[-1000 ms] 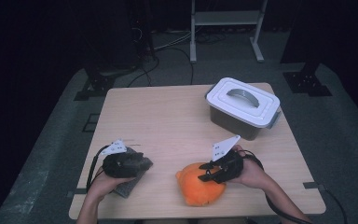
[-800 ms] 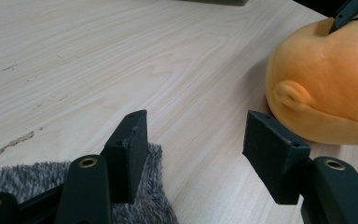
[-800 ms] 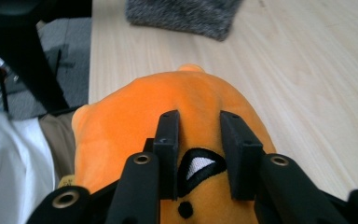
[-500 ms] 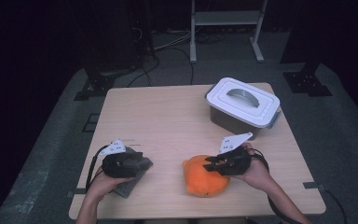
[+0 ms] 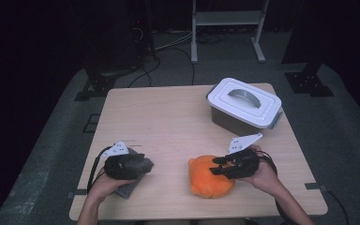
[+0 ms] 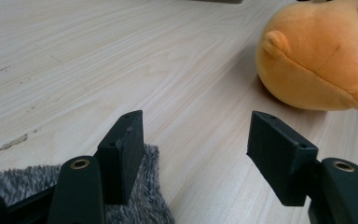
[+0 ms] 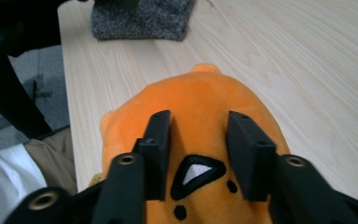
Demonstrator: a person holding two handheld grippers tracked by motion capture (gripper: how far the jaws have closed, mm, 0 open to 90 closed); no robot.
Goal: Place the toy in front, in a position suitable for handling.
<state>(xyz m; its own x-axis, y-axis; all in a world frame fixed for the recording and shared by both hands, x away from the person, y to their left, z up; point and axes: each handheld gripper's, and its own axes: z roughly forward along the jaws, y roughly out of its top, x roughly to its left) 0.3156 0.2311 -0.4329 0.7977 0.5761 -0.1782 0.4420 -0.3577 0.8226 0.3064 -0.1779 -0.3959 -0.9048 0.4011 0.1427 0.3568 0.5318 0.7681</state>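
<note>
The orange plush (image 7: 200, 116), round with small ears and a black-outlined nose, fills lower centre; the right gripper (image 7: 199, 154) has just been opening, jaws astride it. The left gripper (image 6: 196, 158) is open.

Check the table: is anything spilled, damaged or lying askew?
Nothing stands out. The orange plush lies intact on the table, the grey cloth lies flat near the front edge, and the box has its lid on.
</note>
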